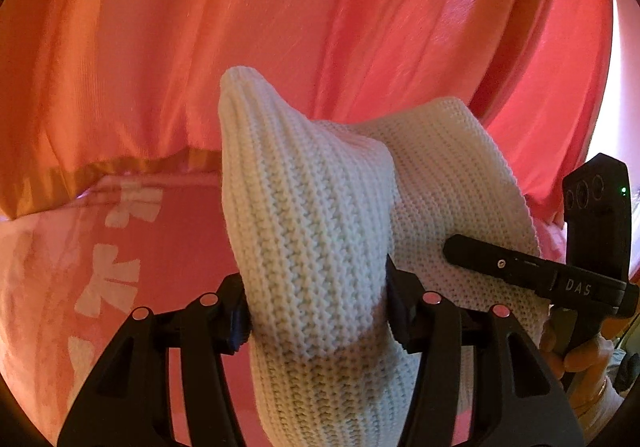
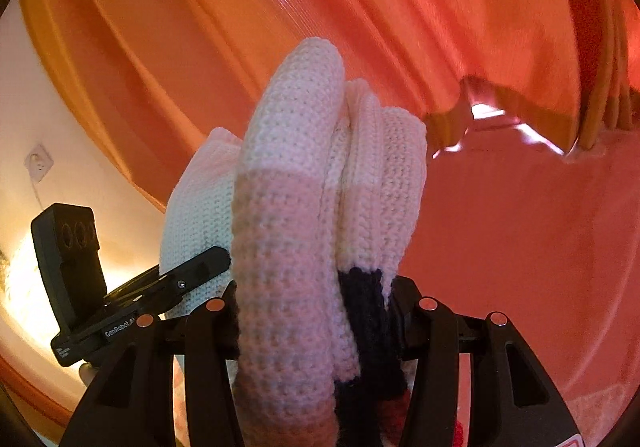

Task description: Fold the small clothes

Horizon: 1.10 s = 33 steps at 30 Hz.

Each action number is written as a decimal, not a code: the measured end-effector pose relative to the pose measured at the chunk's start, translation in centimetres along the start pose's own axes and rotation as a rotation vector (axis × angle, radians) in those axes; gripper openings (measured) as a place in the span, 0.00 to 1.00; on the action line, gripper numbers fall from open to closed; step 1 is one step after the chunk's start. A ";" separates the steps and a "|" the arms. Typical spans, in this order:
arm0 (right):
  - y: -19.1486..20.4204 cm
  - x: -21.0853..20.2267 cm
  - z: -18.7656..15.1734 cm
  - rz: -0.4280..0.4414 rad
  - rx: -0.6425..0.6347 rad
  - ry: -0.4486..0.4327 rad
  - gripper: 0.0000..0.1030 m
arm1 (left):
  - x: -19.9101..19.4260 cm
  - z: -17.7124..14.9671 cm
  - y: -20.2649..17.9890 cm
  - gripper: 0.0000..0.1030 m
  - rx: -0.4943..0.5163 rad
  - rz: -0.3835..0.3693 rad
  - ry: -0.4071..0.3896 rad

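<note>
**Left wrist view: knit held at two points, mid-carry toward the bed**

Left wrist view, nearest first: left gripper clamped on a thick bunch of the white knit garment, pads pressing into it from both sides, fabric standing up in a peak above the jaws. Just right of it, right gripper seen side-on, finger laid against the same knit; hand visible under it. Below and left, pink bedspread with white bow print. Behind, orange-pink curtain with a gold hem.

Right wrist view: right gripper pinched on several stacked layers of the garment, cream with a dark band low down. Left gripper near, to the left, on the same piece. Wall socket far left.

Garment off the bed, bunched between both grips, none of it seen lying flat.

Judged step: lowering to lay flat for a fold. Advice:
- Kept both pinches firm; thick knit, heavy, likely to slide.
- Spread grips apart before touchdown to pull out the bunching.
- Laid the hanging edge down first, then dragged flat.
- Released only once cloth rested on the bedspread.
</note>
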State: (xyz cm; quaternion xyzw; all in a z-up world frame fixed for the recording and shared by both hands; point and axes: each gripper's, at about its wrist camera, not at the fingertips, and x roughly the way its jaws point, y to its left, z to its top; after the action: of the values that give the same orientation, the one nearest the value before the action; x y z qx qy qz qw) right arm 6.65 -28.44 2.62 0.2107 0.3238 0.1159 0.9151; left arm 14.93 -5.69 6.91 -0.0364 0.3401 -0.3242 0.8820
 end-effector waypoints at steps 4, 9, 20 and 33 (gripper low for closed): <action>-1.0 3.1 -0.1 0.007 0.030 0.060 0.47 | 2.1 -0.3 2.0 0.50 -0.029 0.026 0.041; -0.9 5.7 0.5 -0.007 0.009 0.094 0.47 | 3.8 -0.6 3.7 0.50 -0.078 0.049 0.066; -2.2 8.3 -1.3 -0.041 0.041 0.160 0.48 | 6.6 -1.4 6.0 0.51 -0.115 0.065 0.128; -1.1 3.7 -3.0 -0.228 -0.131 0.071 0.44 | 5.2 -4.6 3.5 0.67 -0.014 0.289 0.090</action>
State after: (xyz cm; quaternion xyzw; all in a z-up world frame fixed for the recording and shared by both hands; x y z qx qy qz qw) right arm 7.60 -27.18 -2.01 0.1082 0.3694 0.0396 0.9221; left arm 16.87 -5.26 -0.61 0.0212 0.3834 -0.1926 0.9030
